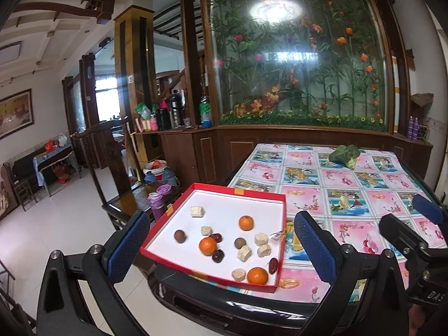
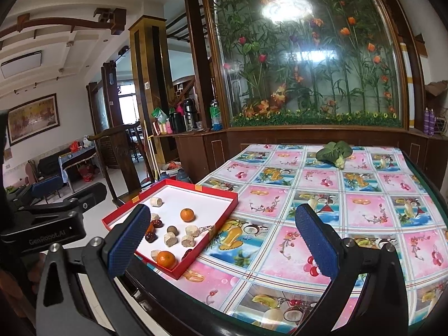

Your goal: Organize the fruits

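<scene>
We hold both grippers above the near table (image 2: pixel 322 201) edge; the tray (image 1: pixel 238 190) overhangs that edge between the left gripper's (image 1: pixel 221 247) fingers. A push there could tip it off. Both the left and the right gripper (image 2: pixel 222 240) are spread, empty. An orange (image 1: pixel 208 246) may roll; a date (image 1: pixel 217 255) touching it may get pinched too.

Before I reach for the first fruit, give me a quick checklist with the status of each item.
1. Left hand-held gripper open and empty: ok.
2. Right hand-held gripper open and empty: ok.
3. Red tray fully on the table: not ok, its corner overhangs the edge.
4. Fruits sorted by kind: not ok, oranges, dark dates and pale pieces lie mixed.
5. Near orange free to grasp: cannot tell, a pale piece sits close beside it.
</scene>
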A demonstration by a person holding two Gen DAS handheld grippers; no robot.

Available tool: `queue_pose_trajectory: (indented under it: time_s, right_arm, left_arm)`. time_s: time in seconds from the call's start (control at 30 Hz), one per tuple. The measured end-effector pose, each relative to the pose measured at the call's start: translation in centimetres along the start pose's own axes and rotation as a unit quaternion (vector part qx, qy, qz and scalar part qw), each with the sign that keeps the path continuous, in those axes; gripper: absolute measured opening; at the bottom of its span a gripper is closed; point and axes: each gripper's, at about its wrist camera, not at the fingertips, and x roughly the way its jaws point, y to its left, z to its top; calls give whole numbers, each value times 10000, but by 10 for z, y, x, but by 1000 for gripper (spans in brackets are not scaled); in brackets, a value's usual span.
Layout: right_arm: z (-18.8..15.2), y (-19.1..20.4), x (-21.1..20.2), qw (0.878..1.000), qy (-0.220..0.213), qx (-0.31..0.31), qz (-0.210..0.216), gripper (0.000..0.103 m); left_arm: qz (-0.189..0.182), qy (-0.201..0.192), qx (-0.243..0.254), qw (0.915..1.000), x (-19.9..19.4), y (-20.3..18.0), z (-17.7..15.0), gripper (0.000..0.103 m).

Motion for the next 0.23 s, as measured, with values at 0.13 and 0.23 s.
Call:
queue_pose_trajectory:
  time_s: [0.13,0.23]
  right_arm:
    - [2,-17,11,9994,111,329,36,103]
    - [3,-39,18,9984,138,509,-220,103]
  left_arm:
    - [-342,-393,24,9986,-4,-9,7,103]
    - [-659,-426,177,9968,1,-26,18,103]
